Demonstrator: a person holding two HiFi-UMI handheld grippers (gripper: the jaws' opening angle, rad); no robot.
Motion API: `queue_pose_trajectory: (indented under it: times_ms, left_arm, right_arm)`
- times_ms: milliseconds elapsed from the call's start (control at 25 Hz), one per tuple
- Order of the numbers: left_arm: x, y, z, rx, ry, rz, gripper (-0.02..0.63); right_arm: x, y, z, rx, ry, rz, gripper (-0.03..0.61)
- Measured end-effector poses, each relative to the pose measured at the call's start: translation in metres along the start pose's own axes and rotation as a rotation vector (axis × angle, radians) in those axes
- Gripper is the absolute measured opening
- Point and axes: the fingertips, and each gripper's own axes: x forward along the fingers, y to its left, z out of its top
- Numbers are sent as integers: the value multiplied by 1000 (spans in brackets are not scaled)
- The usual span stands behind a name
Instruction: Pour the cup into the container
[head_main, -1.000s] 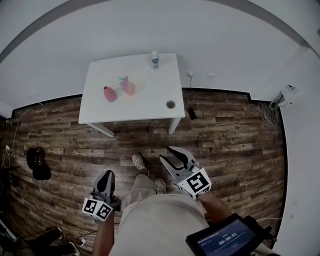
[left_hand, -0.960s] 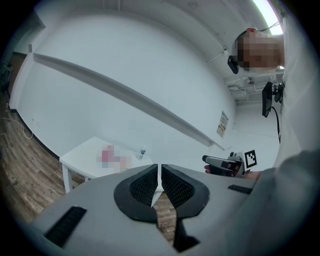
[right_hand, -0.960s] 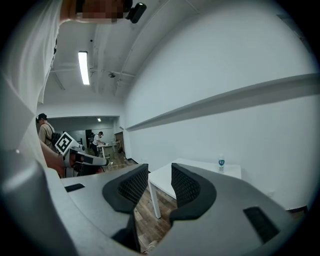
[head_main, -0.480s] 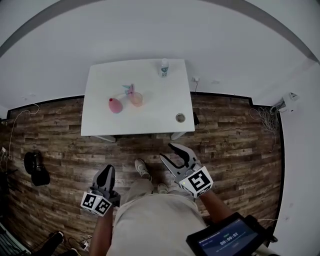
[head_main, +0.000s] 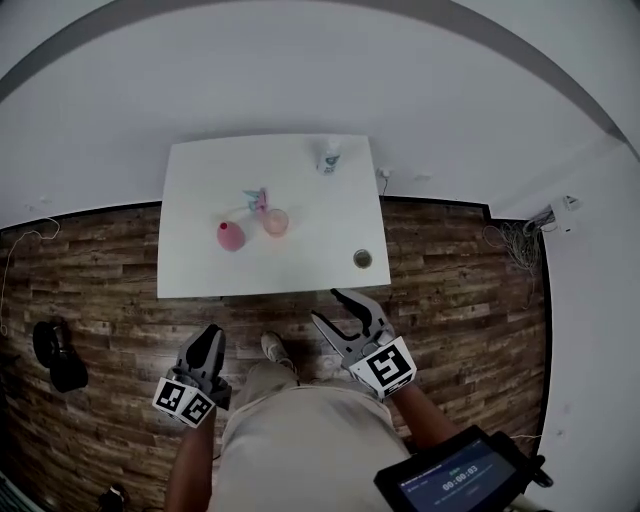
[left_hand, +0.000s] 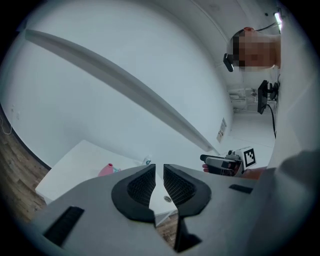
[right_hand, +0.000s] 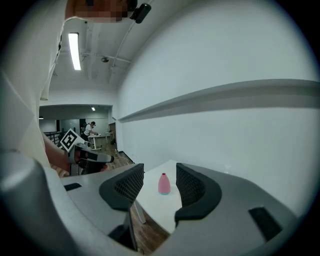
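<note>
Opening just now on both sides: the left gripper (left_hand: 159, 181) had gone from closed to a narrow slit with nothing in it. The right gripper (right_hand: 159, 192) stood wider apart and was also empty. The pink vase shape (right_hand: 163, 184) framed in its gap stood far off on the table (head_main: 200, 275) and was not held.

In the head view the table sat larger and nearer than a second before, so the person had walked up to it. Both grippers were short of its front edge, over the wood floor (head_main: 100, 300). Judged as approach only: no grasp made, pour not started.

The see-through pink cup (head_main: 275, 222) stood near the table's middle, just beside the vase shape. A small blue-pink item (head_main: 256, 196) was close behind the cup. A small round pot (head_main: 362, 260) sat near the front right corner and a bottle (head_main: 329, 157) at the far edge. Which of these was the container could not be told.

What was in the cup was too small to make out. The person's torso and a screen (head_main: 455, 480) covered the lower head view.
</note>
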Motion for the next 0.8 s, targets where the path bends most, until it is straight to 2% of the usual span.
queue_pose_trajectory:
  times_ms: [440, 800]
  left_arm:
    - [20, 52, 3, 20, 8, -20, 41]
    - [21, 59, 20, 38, 2, 19, 43]
  right_arm:
    - [53, 0, 6, -77, 65, 18, 198]
    - [86, -14, 10, -73, 27, 45, 210]
